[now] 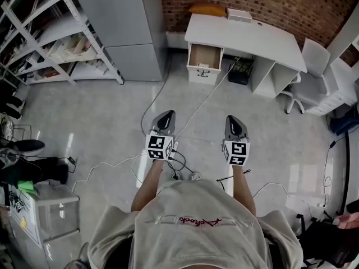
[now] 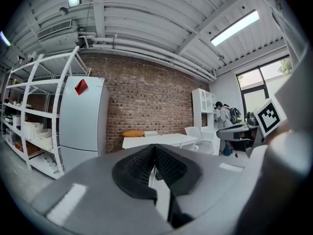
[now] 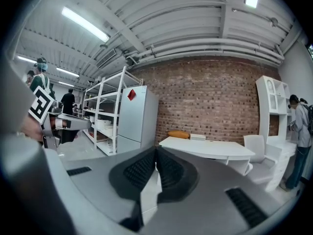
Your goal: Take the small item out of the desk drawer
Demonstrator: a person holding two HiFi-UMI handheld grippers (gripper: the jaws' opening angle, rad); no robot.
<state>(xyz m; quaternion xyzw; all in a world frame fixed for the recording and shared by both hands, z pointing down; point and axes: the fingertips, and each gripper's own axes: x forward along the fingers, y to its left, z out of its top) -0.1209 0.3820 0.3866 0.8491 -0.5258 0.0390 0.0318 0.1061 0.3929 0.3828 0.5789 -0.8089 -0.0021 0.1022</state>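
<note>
You hold both hand-held grippers out in front of you, low in the middle of the head view. The left hand-held gripper (image 1: 167, 115) has its jaws pressed together, with nothing between them. The left gripper view shows the two dark pads (image 2: 139, 163) meeting at the tips. The right hand-held gripper (image 1: 235, 120) is also pressed together and holds nothing. You can see its pads (image 3: 171, 168) touch in the right gripper view.

The white tabletop (image 1: 247, 38) is at the top of the head view, against the brick wall (image 1: 263, 1), well apart from both hand-held grippers. Its drawer (image 1: 205, 56) is pulled out at the left end, and the inside looks brown. The small item in it is too small to make out from here. An orange cushion (image 1: 208, 8) and a white box (image 1: 239, 14) lie at the back of the tabletop. A grey fridge (image 1: 120, 24) stands at the upper left, and a white chair (image 1: 311, 66) at the upper right. Cables (image 1: 193, 114) run over the floor between you and the drawer.
</note>
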